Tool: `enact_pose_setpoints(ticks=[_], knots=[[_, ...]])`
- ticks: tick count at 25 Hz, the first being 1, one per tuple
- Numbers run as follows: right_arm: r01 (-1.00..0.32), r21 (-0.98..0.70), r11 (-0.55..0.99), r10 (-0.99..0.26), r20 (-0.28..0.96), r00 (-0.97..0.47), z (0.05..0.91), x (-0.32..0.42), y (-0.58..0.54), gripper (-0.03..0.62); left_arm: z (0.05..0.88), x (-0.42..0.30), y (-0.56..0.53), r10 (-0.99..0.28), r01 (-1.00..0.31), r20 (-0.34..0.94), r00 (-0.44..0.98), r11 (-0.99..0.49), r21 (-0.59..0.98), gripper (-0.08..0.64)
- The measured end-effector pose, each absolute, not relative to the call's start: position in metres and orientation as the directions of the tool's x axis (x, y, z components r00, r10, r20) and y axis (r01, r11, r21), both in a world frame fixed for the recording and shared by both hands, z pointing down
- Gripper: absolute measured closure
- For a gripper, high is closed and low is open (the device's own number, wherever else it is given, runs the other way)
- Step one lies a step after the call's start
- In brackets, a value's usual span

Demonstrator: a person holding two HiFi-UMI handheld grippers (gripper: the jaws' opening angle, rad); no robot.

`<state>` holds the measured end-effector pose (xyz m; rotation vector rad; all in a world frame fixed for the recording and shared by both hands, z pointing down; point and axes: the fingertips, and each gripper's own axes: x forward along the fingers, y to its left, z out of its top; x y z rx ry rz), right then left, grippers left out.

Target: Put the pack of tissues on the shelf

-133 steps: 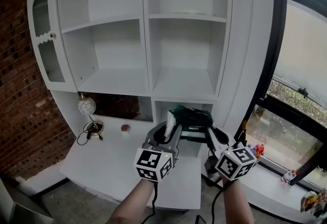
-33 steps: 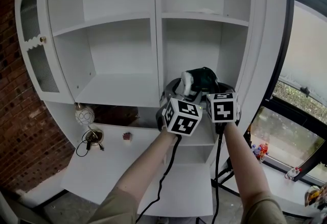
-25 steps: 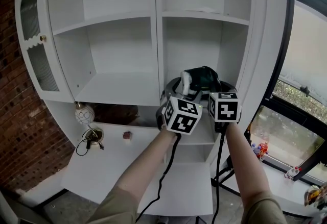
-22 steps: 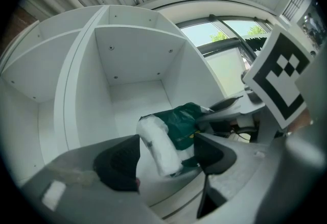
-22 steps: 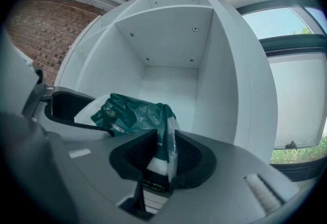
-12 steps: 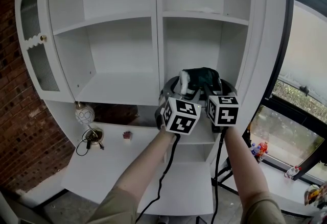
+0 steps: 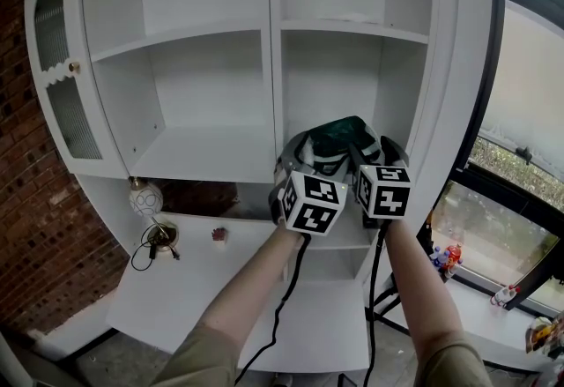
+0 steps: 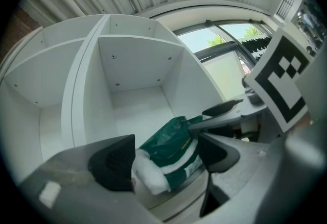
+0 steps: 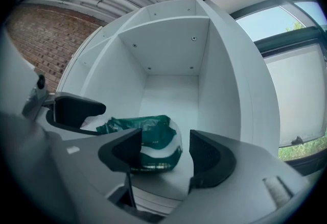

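Green-and-white plastic pack of tissues (image 7: pixel 339 138) is sitting on the white cabinet shelf (image 9: pixel 171 176), let go.
Both our tongs have just been opening. The left gripper (image 8: pixel 166 159) gapes widest and the right gripper (image 9: pixel 163 155) is wide too, with the pack loose between the pads. A second ago we had it clamped, so the drop looks done. The side wall (image 9: pixel 219 95) at 3 o'clock stands clear, and 6 o'clock is free for backing out.
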<state>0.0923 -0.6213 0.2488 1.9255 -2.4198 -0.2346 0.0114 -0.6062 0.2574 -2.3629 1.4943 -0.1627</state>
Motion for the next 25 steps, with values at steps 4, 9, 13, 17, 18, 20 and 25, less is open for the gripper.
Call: enact_pose_setpoints(ticks=[4, 9, 13, 17, 18, 20, 25], knots=[[-0.967, 0.135, 0.218, -0.97, -0.082, -0.23, 0.247, 0.093, -0.62, 0.307, 0.257, 0.012, -0.606, -0.893, -0.855, -0.092, 0.44, -0.386, -0.347, 0.167], [-0.966, 0.139, 0.217, -0.968, -0.098, -0.231, 0.246, 0.093, -0.618, 0.307, 0.256, 0.012, -0.604, -0.885, -0.855, -0.097, 0.456, -0.405, -0.325, 0.167], [-0.969, 0.105, 0.223, -0.959, -0.157, -0.238, 0.24, 0.095, -0.614, 0.305, 0.258, 0.011, -0.603, -0.881, -0.86, -0.102, 0.462, -0.418, -0.291, 0.167], [-0.97, 0.087, 0.226, -0.945, -0.222, -0.24, 0.231, 0.1, -0.607, 0.307, 0.255, 0.013, -0.599, -0.874, -0.863, -0.127, 0.469, -0.423, -0.278, 0.167], [-0.971, 0.084, 0.225, -0.945, -0.225, -0.238, 0.23, 0.101, -0.605, 0.307, 0.255, 0.013, -0.597, -0.873, -0.862, -0.127, 0.471, -0.425, -0.275, 0.167], [-0.971, 0.077, 0.228, -0.943, -0.229, -0.24, 0.23, 0.1, -0.599, 0.307, 0.254, 0.012, -0.593, -0.871, -0.863, -0.13, 0.474, -0.431, -0.265, 0.167], [-0.973, 0.078, 0.218, -0.935, -0.269, -0.231, 0.235, 0.105, -0.576, 0.351, 0.246, 0.008, -0.571, -0.859, -0.867, -0.178, 0.48, -0.433, -0.247, 0.167]])
